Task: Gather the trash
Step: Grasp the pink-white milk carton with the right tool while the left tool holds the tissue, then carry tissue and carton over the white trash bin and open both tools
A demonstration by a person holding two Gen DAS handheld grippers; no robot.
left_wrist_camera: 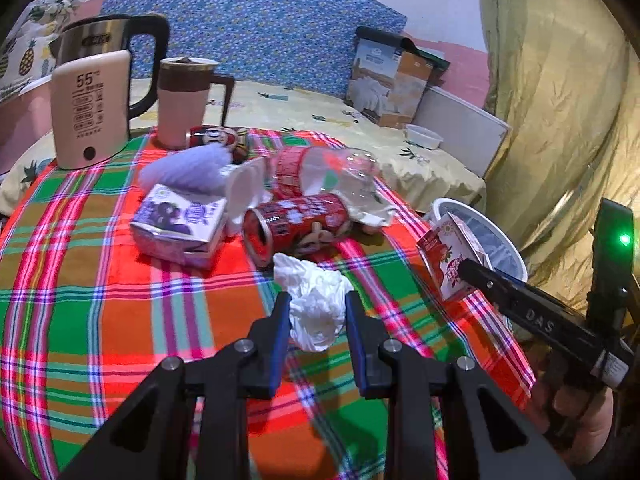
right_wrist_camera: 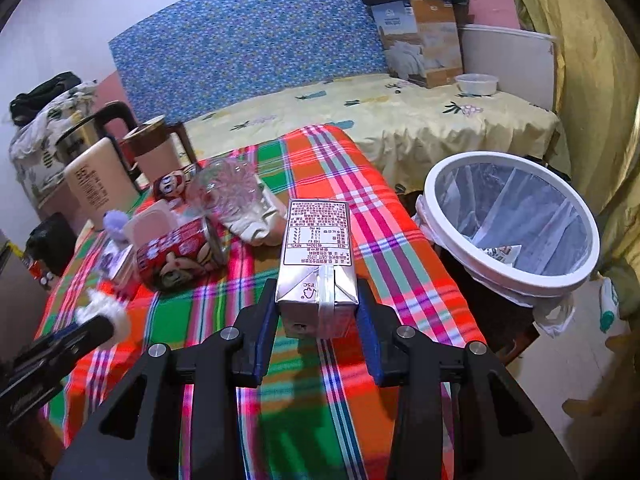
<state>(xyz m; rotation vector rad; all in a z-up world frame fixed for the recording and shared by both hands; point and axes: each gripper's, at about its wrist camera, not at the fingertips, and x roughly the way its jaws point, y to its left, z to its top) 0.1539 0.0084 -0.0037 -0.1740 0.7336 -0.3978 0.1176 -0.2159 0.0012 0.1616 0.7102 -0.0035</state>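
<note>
Left wrist view: nearest the camera, the left gripper (left_wrist_camera: pixel 316 312) is clenched on a crumpled white tissue (left_wrist_camera: pixel 314 304), which sits between its blue pads just above the checked worktop (left_wrist_camera: pixel 80 280). The tissue looks feather-light and soft, so any pinch through its bulk should hold it. To the right, the right gripper (left_wrist_camera: pixel 466 268) grasps a small red drink carton (left_wrist_camera: pixel 448 256) at the edge of the worktop, with the white-rimmed bin (left_wrist_camera: pixel 508 248) just behind it. Further in lie a red can (left_wrist_camera: pixel 296 224) on its side, a purple carton (left_wrist_camera: pixel 176 228), a clear plastic bottle (left_wrist_camera: pixel 332 176) and a white lidded tub (left_wrist_camera: pixel 244 192); these look light, the can stiff but likely to roll, the bottle slick and springy. Beyond stand a kettle (left_wrist_camera: pixel 92 92) and a lidded mug (left_wrist_camera: pixel 184 100), then a bed (left_wrist_camera: pixel 320 108). Right wrist view: the right gripper (right_wrist_camera: pixel 316 316) holds the carton (right_wrist_camera: pixel 316 260) across its folded end, its printed panel facing up; the card is stiff yet crushable, best taken on its flat sides as here. The jaws seem seated against the card, though the contact is partly hidden. Only this view shows inside the bin (right_wrist_camera: pixel 512 276), lined with a bag and already holding what may be a scrap of packaging; only the other view shows the carton's red face and the tissue clearly.
</note>
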